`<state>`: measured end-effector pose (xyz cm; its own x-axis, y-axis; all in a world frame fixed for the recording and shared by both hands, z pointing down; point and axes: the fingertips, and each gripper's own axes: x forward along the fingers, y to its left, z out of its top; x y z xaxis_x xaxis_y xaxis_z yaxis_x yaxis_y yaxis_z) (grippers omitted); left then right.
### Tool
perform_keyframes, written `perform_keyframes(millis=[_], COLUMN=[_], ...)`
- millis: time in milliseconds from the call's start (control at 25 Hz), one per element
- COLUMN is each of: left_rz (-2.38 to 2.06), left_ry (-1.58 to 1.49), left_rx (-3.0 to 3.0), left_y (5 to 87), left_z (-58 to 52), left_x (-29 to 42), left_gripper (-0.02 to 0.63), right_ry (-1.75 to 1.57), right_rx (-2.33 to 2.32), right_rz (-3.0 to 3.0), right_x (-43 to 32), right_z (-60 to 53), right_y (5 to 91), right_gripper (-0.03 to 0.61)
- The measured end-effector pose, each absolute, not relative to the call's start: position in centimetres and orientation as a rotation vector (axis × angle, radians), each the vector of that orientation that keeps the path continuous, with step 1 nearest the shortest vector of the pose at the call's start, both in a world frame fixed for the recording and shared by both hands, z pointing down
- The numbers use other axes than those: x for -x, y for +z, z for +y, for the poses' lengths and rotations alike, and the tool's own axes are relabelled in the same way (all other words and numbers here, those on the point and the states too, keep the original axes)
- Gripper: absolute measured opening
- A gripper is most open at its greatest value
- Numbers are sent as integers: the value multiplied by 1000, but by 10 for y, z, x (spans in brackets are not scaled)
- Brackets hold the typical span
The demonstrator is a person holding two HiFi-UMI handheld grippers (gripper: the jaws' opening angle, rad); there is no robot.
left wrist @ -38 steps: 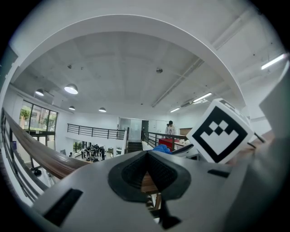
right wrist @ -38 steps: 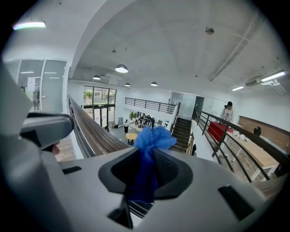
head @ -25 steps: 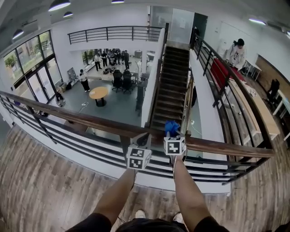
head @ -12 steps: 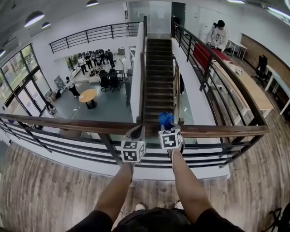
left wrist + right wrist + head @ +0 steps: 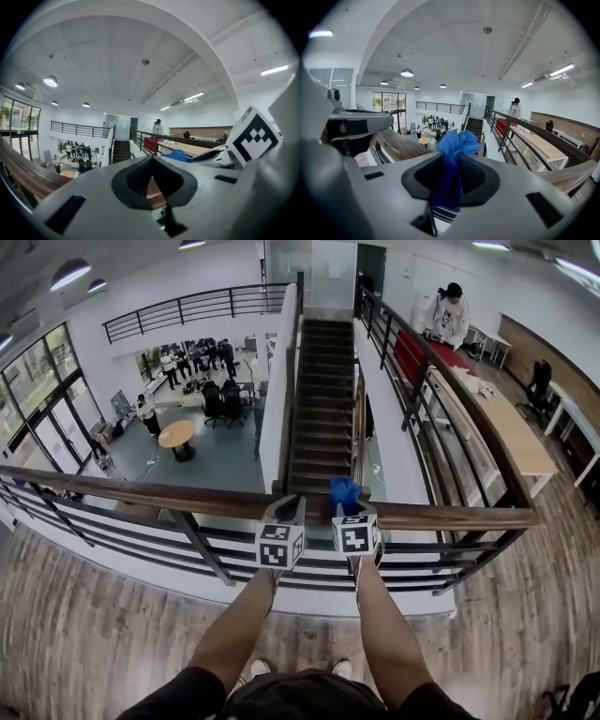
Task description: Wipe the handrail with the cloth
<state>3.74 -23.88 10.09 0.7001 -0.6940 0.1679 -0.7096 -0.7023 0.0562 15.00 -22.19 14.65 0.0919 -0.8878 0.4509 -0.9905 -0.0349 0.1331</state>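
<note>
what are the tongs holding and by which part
The right tongs are shut on the blue cloth, pinching its bunched middle, with a tuft sticking out past the tips. The left tongs are shut and hold nothing.

Head view steeply down — gripper views level; all share handrail [image 5: 450,516].

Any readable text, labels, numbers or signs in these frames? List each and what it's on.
None readable.
Left marker cube and right marker cube: black-and-white square patterns only, no letters or digits.
Cloth and handrail: no print visible.
Far walls and doors: too small to tell.
</note>
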Motion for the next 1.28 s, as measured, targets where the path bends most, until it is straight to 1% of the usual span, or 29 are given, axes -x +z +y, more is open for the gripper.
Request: perform_keyframes(millis=[640,1280], left_rz=[-965,-643], left_ry=[194,274], left_rx=[-2860,-2959], left_y=[98,103], left_z=[-142,-79], left_x=[-260,-444], left_gripper=[5,5], right_ry=[377,480], right_rx=[-2044,-2274], right_rz=[-1803,-1638], right_x=[-359,-566], right_z=[-135,-51], right_y=[145,147], right_gripper=[97,98])
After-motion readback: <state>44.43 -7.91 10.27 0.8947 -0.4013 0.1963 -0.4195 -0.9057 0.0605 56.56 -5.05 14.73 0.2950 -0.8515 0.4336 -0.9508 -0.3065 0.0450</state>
